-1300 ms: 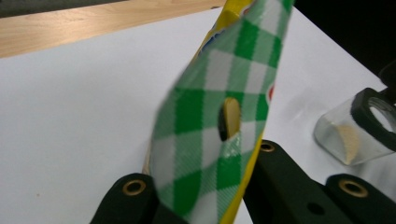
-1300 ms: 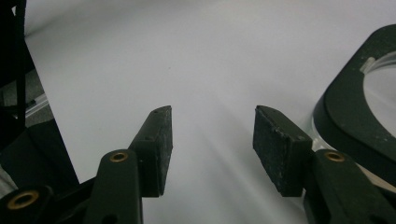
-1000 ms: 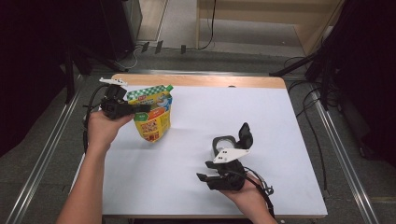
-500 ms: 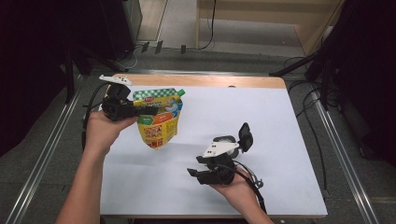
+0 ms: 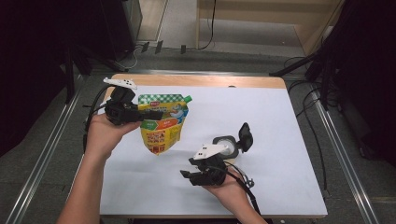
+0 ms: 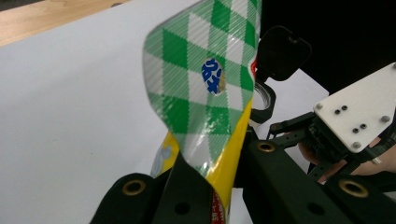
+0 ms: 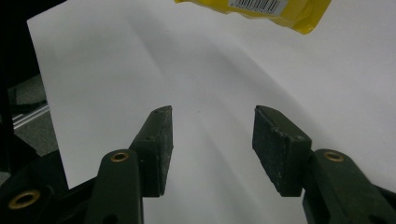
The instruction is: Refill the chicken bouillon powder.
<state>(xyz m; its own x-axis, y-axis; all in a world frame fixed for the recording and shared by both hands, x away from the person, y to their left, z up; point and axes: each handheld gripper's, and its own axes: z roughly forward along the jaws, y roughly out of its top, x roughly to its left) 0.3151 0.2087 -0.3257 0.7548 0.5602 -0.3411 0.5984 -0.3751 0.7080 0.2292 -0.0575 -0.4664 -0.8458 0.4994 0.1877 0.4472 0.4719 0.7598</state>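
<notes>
- your left gripper (image 5: 148, 115) was clamped on the refill pouch (image 5: 162, 122), biting the green-checked top seal near its left corner; in the left gripper view the jaws pinched the foil so that it creased and stood up between them.
- the pouch hung lifted above the white table top (image 5: 289, 140), left of centre, tilted with its yellow bottom corner lowest and apparently clear of the surface; its small green spout cap (image 5: 187, 98) pointed up and to the right.
- your right gripper (image 5: 186, 175) stood with its jaws apart and nothing between them, held low over the near middle of the table, below and to the right of the pouch; its own view looked along bare white surface, with the pouch's yellow bottom edge (image 7: 261, 11) hanging at the top.
- just beyond your right hand (image 5: 229, 191) stood a small open container (image 5: 226, 143) with its black flip lid (image 5: 244, 136) raised.
- judged from this, you were in the carry step: pouch picked up, not yet brought over the container.
- the next move probably called for the free gripper to take the spout cap or steady the pouch's lower body, since a one-corner hold lets a soft pouch swing and fold.
- watch the raised lid: a swinging pouch could knock the container over.
</notes>
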